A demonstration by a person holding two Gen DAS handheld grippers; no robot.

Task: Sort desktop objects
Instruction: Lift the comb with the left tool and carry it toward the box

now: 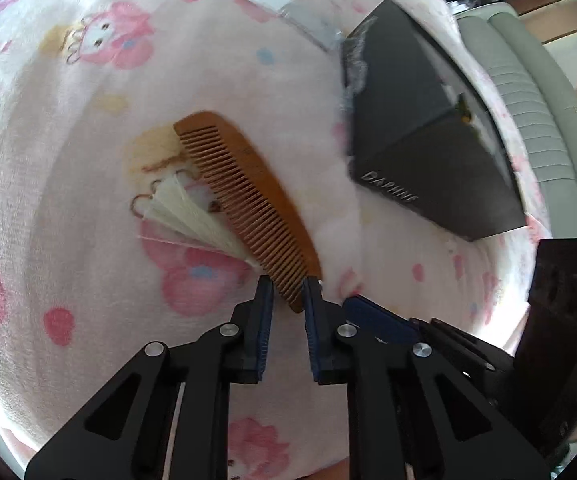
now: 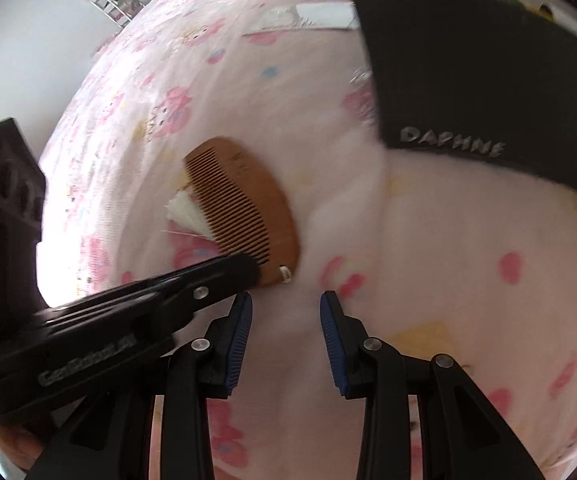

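A brown wooden comb (image 1: 244, 184) with a white tassel (image 1: 188, 212) lies slanted over the pink cartoon-print cloth (image 1: 68, 240). My left gripper (image 1: 288, 294) is shut on the comb's near end, a blue pad on each side. In the right wrist view the comb (image 2: 248, 204) sits ahead and left, with the left gripper (image 2: 244, 270) reaching in from the left onto its near end. My right gripper (image 2: 286, 312) stands open just short of the comb, with only cloth between its fingers. Whether the comb is lifted off the cloth, I cannot tell.
A black box (image 1: 428, 132) lettered DAPHNE (image 2: 448, 144) stands to the right, holding some items at its top. A clear plastic packet (image 1: 280, 8) lies at the far side of the cloth. A grey ribbed cushion (image 1: 528, 100) lies beyond the box.
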